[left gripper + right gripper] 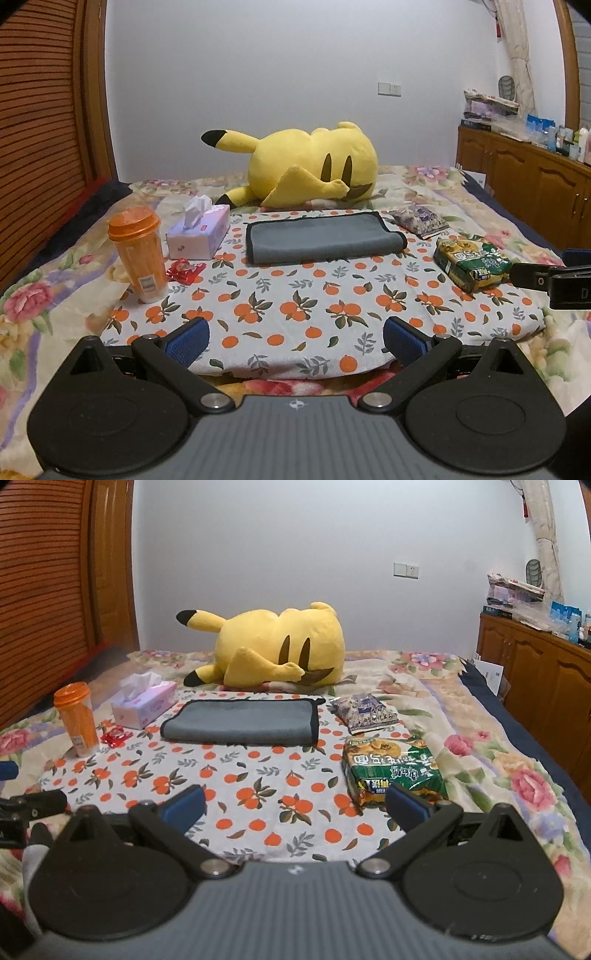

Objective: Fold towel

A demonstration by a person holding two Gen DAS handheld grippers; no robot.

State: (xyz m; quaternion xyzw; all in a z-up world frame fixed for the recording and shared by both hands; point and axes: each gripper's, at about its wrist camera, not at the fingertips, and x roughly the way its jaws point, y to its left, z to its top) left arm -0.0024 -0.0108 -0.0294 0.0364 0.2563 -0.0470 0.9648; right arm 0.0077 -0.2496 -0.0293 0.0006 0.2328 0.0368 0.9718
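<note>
A grey towel [321,238] with a dark hem lies folded flat on the orange-print cloth [295,310], at its far side; it also shows in the right wrist view [243,722]. My left gripper [295,338] is open and empty, held above the cloth's near edge, well short of the towel. My right gripper [295,805] is open and empty, also near the cloth's front edge. The right gripper's side shows at the right edge of the left wrist view [554,280].
An orange bottle [138,254], a tissue box [199,234] and a red wrapper [184,269] stand left of the towel. A green snack bag [391,770] and a purple packet [364,709] lie to its right. A yellow plush [306,166] lies behind. A wooden cabinet [535,664] stands on the right.
</note>
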